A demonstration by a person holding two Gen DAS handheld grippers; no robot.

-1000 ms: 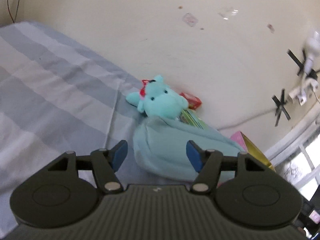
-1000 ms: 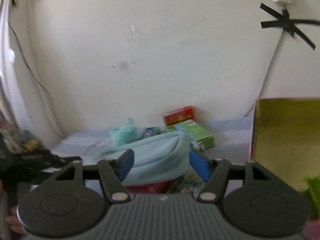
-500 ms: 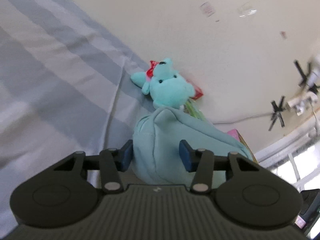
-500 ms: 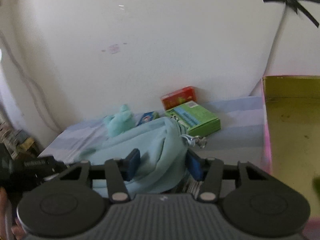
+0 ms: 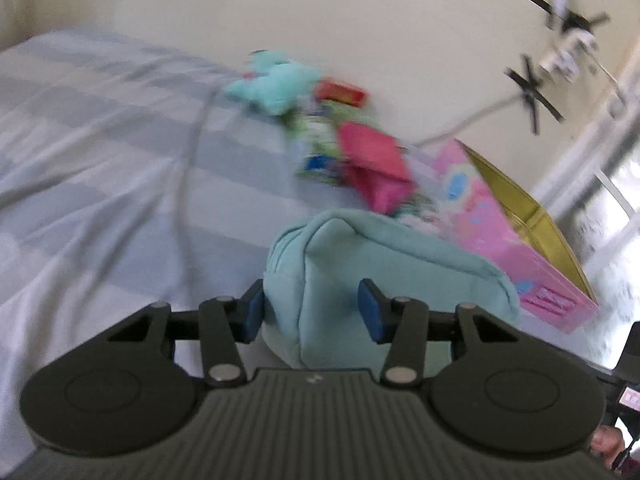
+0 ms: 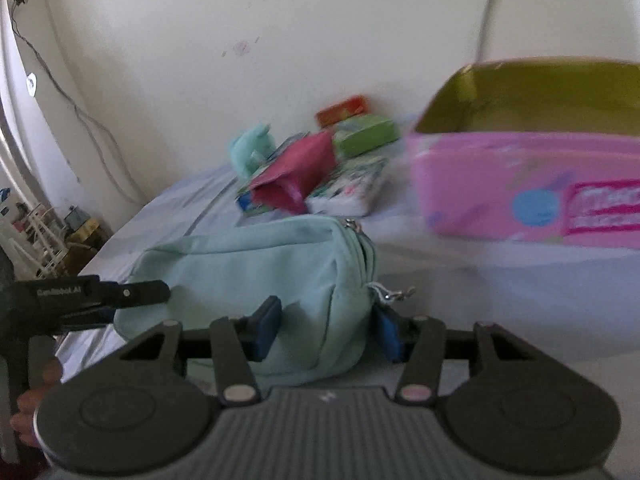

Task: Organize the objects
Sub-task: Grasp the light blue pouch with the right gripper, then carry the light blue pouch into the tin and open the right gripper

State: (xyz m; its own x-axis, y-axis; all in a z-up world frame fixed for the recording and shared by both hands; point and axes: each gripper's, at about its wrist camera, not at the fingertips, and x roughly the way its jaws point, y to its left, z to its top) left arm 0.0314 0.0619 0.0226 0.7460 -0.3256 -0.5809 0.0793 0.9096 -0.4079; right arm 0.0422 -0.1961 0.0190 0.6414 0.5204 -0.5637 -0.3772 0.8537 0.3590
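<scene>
A light teal fabric pouch lies across the striped bed sheet, held at both ends. My left gripper is shut on its plain end, blue pads pressing into the fabric. In the right wrist view the pouch shows its zipper end, and my right gripper is shut on that end, the zipper pull hanging by the right pad. The left gripper reaches in from the left edge of that view.
By the wall lie a teal plush toy, a red box, a green box, a magenta pouch and printed packets. An open pink box with a gold inside stands to the right.
Both grippers closed on the teal pouch and drew it away from the pile by the wall. The magenta pouch and packets it covered now show.
</scene>
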